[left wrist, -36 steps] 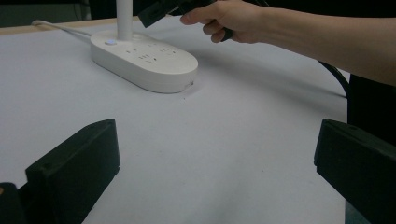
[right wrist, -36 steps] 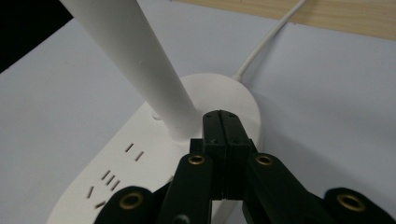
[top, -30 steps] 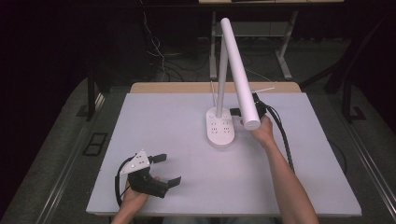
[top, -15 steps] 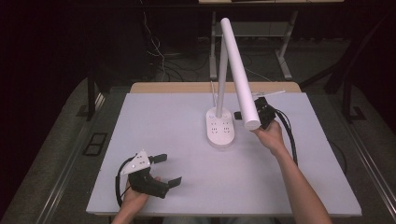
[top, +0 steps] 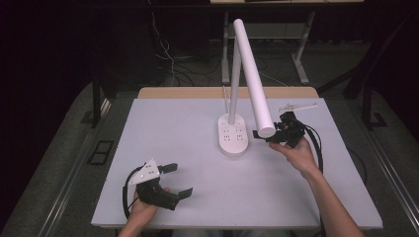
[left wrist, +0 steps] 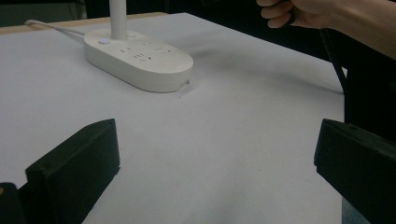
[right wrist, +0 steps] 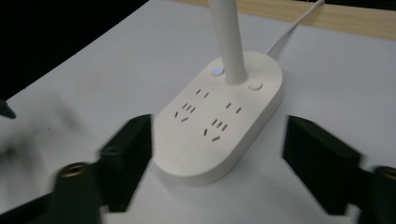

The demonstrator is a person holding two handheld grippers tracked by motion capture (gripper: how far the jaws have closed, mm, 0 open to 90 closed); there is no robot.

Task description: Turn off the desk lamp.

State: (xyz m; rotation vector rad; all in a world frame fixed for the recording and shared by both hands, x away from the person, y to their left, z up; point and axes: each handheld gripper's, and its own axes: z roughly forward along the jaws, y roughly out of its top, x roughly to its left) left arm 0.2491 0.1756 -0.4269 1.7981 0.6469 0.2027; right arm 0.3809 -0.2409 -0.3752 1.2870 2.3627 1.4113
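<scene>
Two grippers in hand at one white table (top: 173,128). Left gripper (top: 179,179) low near the table's near-left edge, jaws spread wide, nothing between them. Further right, at mid-table, desk lamp (top: 252,74) upright on its oval socket base (top: 232,135), small button lit blue in the right gripper view; long white head sloping down to the right. Right gripper (top: 262,137) held up just beside the head's lower end, jaws just opened, wide apart, gripping nothing, the base (right wrist: 219,121) beyond them.
</scene>
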